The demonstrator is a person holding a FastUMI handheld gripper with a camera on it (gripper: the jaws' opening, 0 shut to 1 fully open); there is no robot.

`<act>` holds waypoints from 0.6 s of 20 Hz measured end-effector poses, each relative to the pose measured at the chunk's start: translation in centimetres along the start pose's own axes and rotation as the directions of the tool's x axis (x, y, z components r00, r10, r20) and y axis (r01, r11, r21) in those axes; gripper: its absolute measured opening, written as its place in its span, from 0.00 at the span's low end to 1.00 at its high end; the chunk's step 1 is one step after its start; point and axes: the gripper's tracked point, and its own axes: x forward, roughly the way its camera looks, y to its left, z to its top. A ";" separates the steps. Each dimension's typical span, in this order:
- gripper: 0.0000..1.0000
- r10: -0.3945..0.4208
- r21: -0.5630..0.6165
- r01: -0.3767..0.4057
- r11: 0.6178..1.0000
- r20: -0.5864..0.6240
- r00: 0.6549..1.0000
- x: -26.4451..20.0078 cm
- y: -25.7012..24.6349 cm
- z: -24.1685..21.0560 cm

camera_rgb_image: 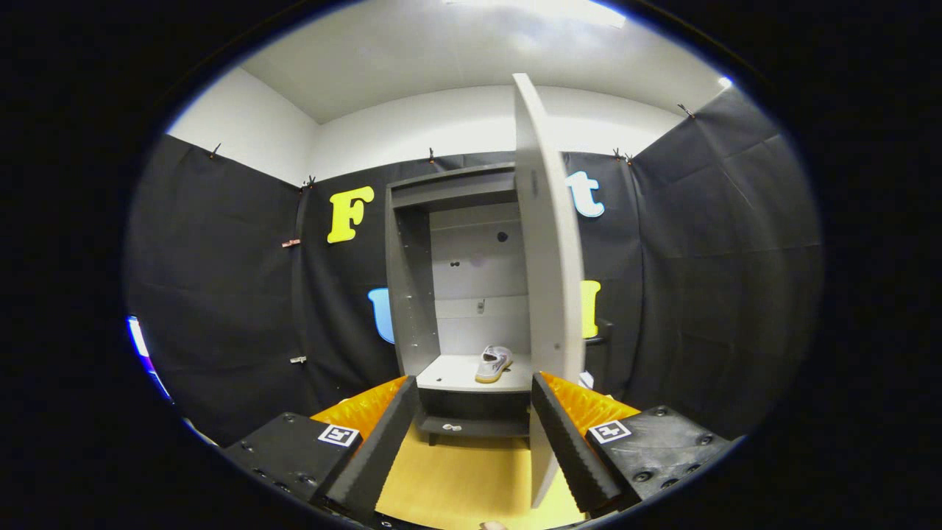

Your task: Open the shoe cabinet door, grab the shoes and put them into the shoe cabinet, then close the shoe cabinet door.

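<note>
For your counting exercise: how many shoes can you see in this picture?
1. A white shoe sits on the shelf inside the open shoe cabinet, beyond the open gripper; the door may hide another.

Black tongs (pixel 475 434), orange ribbed sides, square markers.

No readable text, brand or number can be made out. A square black-and-white coded marker is fixed on top of each finger block of the gripper (pixel 475 390), whose fingers are spread apart with nothing between them; the markers carry a pattern, not words. Nothing legible is seen on the shoe (pixel 492 364) or on the cabinet door (pixel 548 280).
</note>
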 end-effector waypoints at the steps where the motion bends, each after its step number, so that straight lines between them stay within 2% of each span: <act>1: 0.97 -0.003 -0.006 0.003 1.000 -0.010 1.000 -0.4 -1.1 -0.4; 3: 0.97 -0.010 -0.001 0.010 1.000 -0.019 1.000 -0.8 -3.5 -0.2; 7: 0.97 -0.011 0.025 0.011 1.000 0.000 1.000 0.7 -6.8 -0.7; 12: 0.98 -0.007 0.066 0.010 0.998 -0.039 0.999 3.3 -10.0 -2.0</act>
